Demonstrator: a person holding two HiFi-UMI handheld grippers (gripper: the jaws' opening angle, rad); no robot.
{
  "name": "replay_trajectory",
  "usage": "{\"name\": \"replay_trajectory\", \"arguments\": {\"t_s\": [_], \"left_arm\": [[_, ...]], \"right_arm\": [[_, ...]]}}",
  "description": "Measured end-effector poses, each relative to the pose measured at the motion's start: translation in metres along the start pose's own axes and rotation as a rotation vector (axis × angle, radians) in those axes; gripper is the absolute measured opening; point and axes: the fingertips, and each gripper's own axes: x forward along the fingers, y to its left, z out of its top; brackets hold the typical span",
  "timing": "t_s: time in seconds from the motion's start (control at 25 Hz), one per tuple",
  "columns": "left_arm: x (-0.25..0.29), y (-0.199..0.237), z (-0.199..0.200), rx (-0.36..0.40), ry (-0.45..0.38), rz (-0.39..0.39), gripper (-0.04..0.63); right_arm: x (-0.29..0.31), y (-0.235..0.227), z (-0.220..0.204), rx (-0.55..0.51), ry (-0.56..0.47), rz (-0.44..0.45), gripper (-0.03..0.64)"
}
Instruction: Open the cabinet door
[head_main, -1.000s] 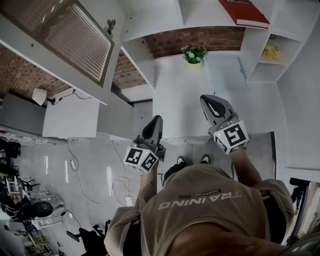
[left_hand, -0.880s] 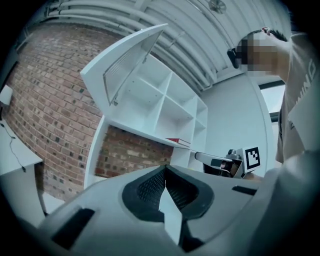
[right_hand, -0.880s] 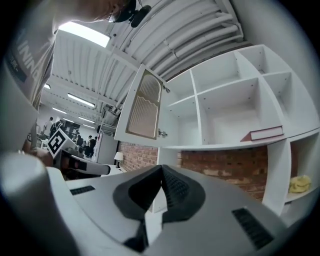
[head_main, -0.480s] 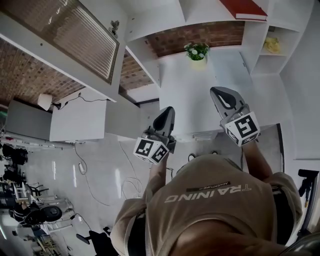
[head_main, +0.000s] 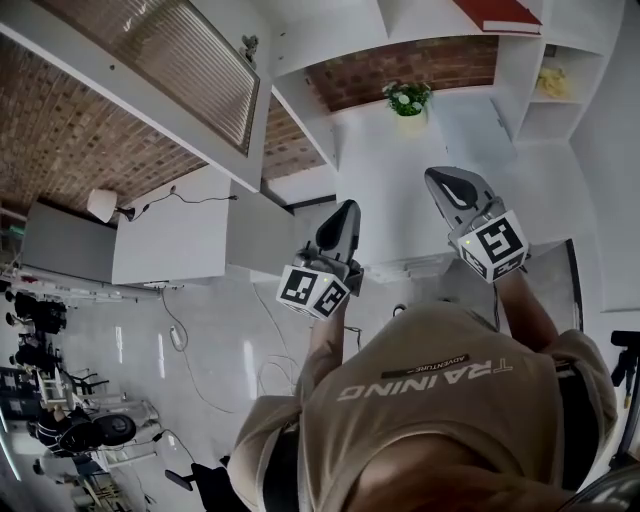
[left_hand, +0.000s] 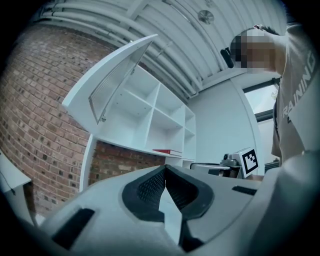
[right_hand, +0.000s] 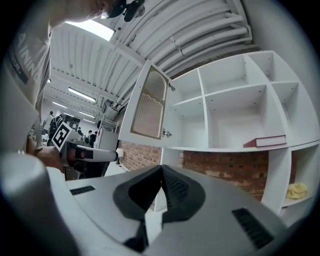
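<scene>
- Looking down through the head view, I am seeing the cabinet door (head_main: 175, 60), with its ribbed pane, standing swung wide open at the upper left, out from the white shelf unit (head_main: 330, 40).
- I am holding the left gripper (head_main: 344, 210) and the right gripper (head_main: 436, 178) side by side over the white counter (head_main: 400, 225), both well apart from the door and touching nothing.
- A red book (head_main: 497, 12) is lying on a shelf at the top right, and a potted plant (head_main: 407, 98) is standing at the back of the counter, in front of the brick wall (head_main: 350, 85).
- Turning to the left gripper view, I am finding its jaws pressed together with nothing between them. The open door is hanging high on the left, its pane tilted toward the brick. The right gripper's marker cube (left_hand: 250, 161) is showing at the right edge.
- Turning to the right gripper view, I am reading its jaws as closed tight and empty too. The door is standing open at the left end of the shelf unit, its small knob (right_hand: 166, 133) at the lower corner. The compartments beside it are lying bare, with the red book on the shelf board to the right and a yellow object (right_hand: 298, 190) in the cubby below it.
</scene>
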Motion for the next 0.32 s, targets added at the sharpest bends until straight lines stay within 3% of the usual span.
{"name": "replay_trajectory", "arguments": {"t_s": [0.32], "left_arm": [[-0.016, 0.007, -0.001, -0.004, 0.014, -0.002, 0.008]], "right_arm": [[0.007, -0.015, 0.029, -0.047, -0.056, -0.029, 0.014]]}}
